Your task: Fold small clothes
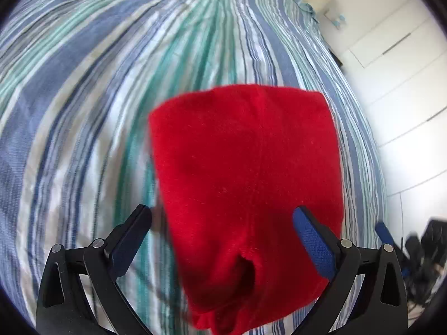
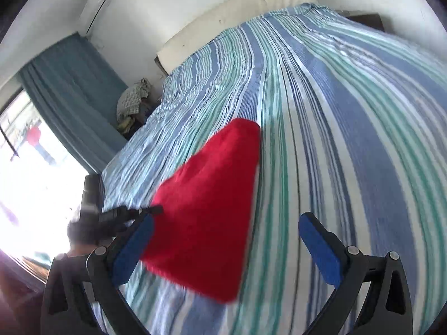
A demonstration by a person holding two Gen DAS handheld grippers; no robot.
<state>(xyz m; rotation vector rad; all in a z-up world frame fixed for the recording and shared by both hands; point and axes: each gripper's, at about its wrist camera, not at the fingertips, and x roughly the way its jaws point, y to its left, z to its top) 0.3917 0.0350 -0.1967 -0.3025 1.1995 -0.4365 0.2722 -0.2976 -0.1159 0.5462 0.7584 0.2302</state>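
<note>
A small red garment [image 1: 245,173] lies folded into a rough rectangle on the striped bed sheet [image 1: 83,97]. My left gripper [image 1: 222,210] is open, its fingers standing either side of the garment's near end and not closed on it. In the right wrist view the same red garment [image 2: 209,209] looks like a wedge lying on the sheet [image 2: 349,139]. My right gripper [image 2: 226,219] is open too: its left finger is at the garment's edge and its right finger is over bare sheet. The left gripper [image 2: 120,215] shows there as a blurred dark shape beyond the garment.
A cream headboard [image 2: 237,8] runs along the bed's far end. A teal curtain [image 2: 69,97], a bright window and a heap of clothes [image 2: 134,100] are left of the bed. White wardrobe doors [image 1: 391,55] and dark gear on the floor [image 1: 424,251] are on its other side.
</note>
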